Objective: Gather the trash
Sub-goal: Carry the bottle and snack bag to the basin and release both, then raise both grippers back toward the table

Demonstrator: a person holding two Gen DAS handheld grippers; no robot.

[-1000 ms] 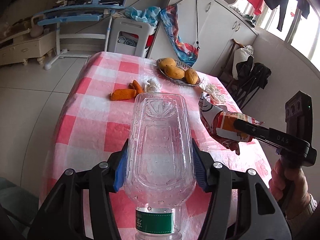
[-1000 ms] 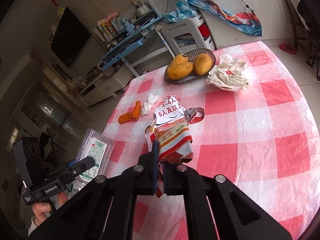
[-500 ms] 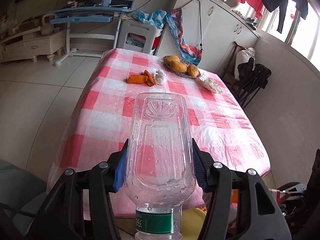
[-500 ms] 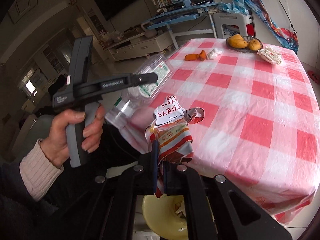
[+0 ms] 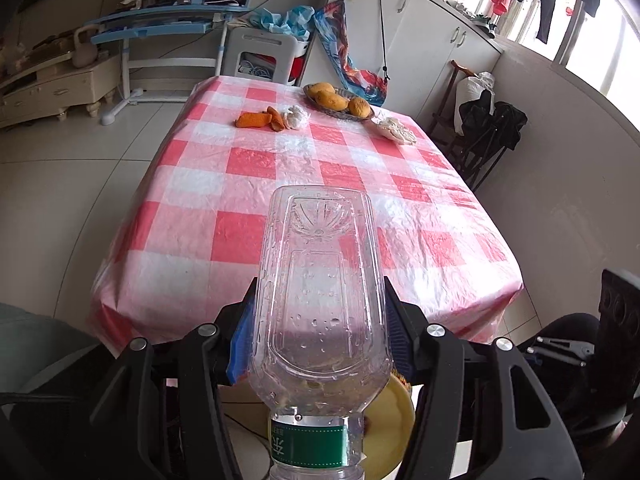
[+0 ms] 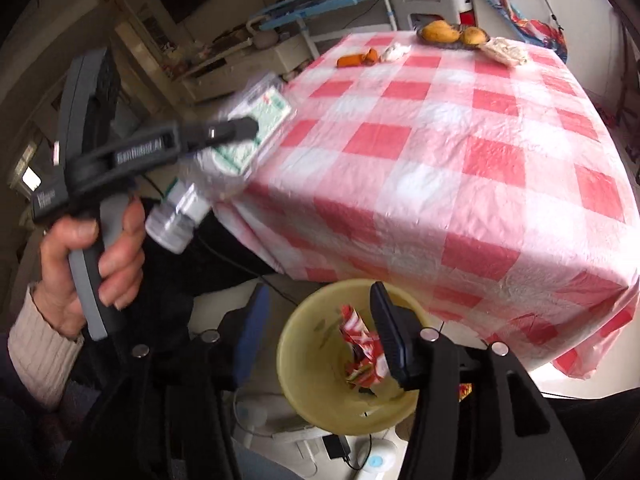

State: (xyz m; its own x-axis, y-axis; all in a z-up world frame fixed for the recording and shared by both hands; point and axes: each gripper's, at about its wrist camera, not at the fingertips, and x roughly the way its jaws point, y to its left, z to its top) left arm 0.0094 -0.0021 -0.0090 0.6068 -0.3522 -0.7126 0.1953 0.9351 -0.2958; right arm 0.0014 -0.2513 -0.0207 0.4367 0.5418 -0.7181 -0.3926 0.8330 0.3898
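Note:
My left gripper is shut on a clear plastic bottle with a green label, held off the near edge of the table; both also show in the right wrist view, the gripper and the bottle. My right gripper is open above a yellow bin on the floor. The red-and-white snack wrapper lies inside the bin. The bin's rim shows behind the bottle in the left wrist view.
A table with a red-checked cloth carries carrots, a crumpled tissue, a dish of mangoes and a crumpled white paper at its far end. Cables and a power strip lie on the floor by the bin.
Both grippers pulled back off the table's near edge. My right gripper opened and the snack wrapper dropped into the yellow bin. The left keeps hold of the bottle.

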